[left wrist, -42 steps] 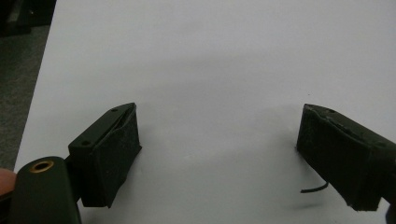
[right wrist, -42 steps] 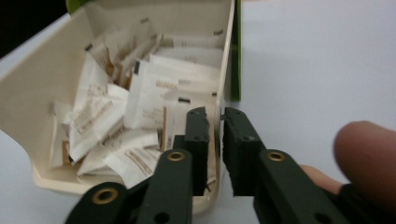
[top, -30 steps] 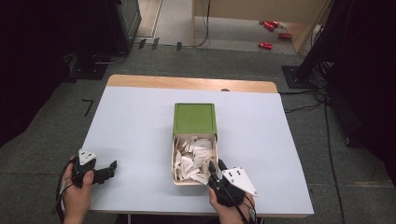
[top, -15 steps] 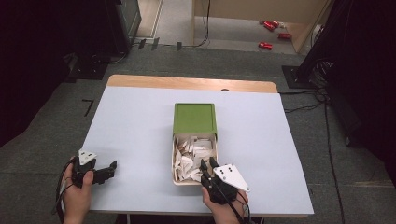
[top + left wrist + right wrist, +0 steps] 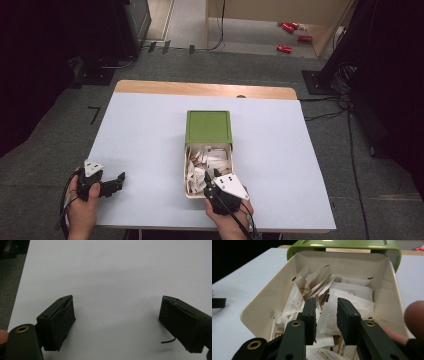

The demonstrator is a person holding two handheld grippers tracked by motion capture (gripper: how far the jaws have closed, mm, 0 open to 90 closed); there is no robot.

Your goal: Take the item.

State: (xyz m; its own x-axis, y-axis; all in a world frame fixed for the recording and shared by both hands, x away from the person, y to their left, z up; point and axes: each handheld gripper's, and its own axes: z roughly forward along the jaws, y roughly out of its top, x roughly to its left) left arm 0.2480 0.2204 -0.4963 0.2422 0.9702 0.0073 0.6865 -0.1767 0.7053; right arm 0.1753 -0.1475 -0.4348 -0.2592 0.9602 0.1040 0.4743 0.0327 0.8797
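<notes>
Since the table (image 5: 150,130) bears a single box (image 5: 208,152) at its middle, everything centres there: its green lid (image 5: 208,126) is slid back, so the cream tray lies uncovered on the person's side. Paper packets (image 5: 347,296) fill that tray. Poised over its near end, the right gripper (image 5: 326,317) has jaws partly apart, a packet edge between them, not visibly pinched. The high view places the left gripper (image 5: 107,184) well apart, parked near the table's corner; its own view shows jaws wide and empty.
</notes>
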